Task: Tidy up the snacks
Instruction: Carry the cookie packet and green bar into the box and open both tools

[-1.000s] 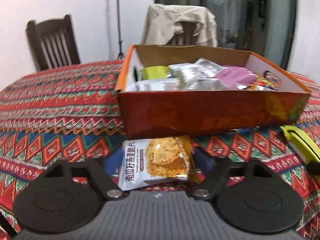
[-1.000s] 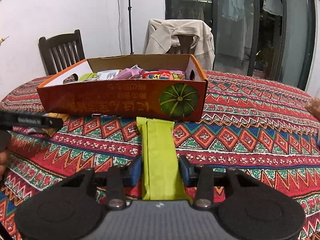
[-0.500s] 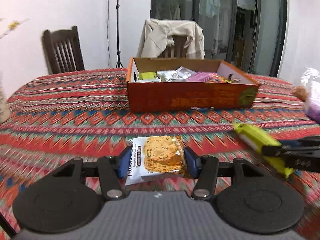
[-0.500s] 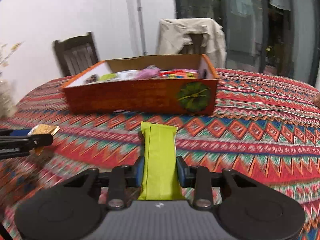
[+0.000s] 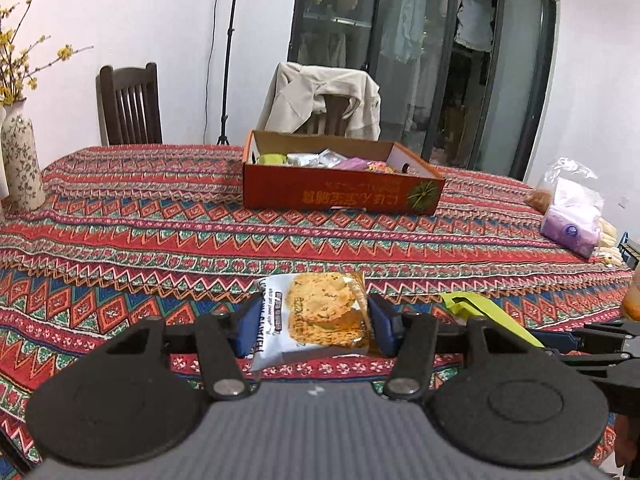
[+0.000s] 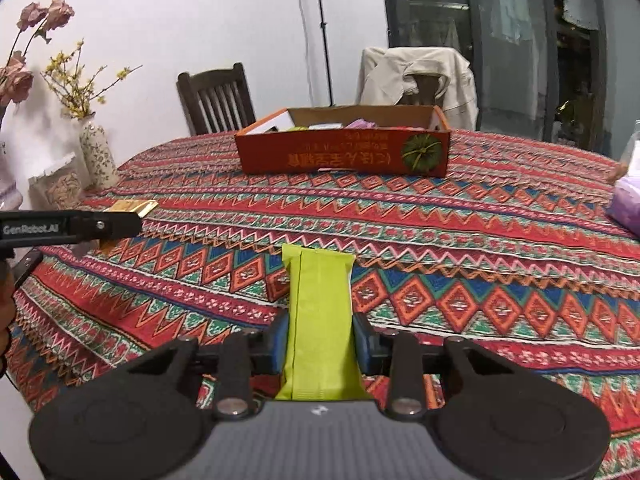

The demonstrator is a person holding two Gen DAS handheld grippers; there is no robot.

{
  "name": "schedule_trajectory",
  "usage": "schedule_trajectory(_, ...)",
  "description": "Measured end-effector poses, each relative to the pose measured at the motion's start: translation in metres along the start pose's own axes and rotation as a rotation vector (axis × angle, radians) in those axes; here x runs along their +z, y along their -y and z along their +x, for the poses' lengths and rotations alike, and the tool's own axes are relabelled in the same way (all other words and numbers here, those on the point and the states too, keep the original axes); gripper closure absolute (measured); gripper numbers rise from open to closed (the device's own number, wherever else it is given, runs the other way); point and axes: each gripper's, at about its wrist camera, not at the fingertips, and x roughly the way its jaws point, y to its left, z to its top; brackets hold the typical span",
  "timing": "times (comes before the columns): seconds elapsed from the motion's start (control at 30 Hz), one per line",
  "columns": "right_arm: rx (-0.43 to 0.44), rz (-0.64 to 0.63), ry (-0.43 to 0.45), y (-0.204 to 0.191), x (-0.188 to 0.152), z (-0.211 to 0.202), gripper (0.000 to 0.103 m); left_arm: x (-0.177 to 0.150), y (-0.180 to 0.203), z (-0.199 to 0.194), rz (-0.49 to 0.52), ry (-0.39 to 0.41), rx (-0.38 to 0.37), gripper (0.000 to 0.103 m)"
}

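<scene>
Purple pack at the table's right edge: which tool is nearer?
Right. The purple pack lies right of the right tool, which holds the green bar; the left tool, gripping the cookie packet, sits further left.

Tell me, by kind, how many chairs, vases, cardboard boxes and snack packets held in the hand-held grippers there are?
Chairs: 2, a bare wooden chair and a chair draped with a jacket
Vases: 1, the flowered vase
Cardboard boxes: 1, the orange box
Held packets: 2, the cookie packet and the green packet
Total: 6
</scene>
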Motion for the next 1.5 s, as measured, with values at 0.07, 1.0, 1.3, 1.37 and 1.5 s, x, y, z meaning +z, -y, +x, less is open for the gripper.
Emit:
schedule_trajectory(0.07,-0.013,0.001,0.013,0.001,0.000,-0.005,0.071,0.000,0.001,-0.001,-0.004,0.005,-0.006,0.046)
schedule_trajectory(1.0,-0.082,0.043,0.081,0.104,0.269,0.179,0.071,0.246,-0.004,0.286,-0.096,-0.066,-0.204,0.046)
schedule_trajectory(1.3,-0.216,0.008,-0.035,0.117,0.268,0.280,0.069,0.250,0.025,0.393,-0.022,-0.212,-0.151,0.042)
schedule_trajectory(1.37,-0.249,0.006,-0.058,0.119,0.264,0.293,0.065,0.245,0.026,0.408,-0.010,-0.234,-0.131,0.035)
schedule_trajectory(1.5,-0.225,0.005,-0.060,0.121,0.265,0.292,0.055,0.237,0.018,0.420,-0.025,-0.270,-0.075,0.027)
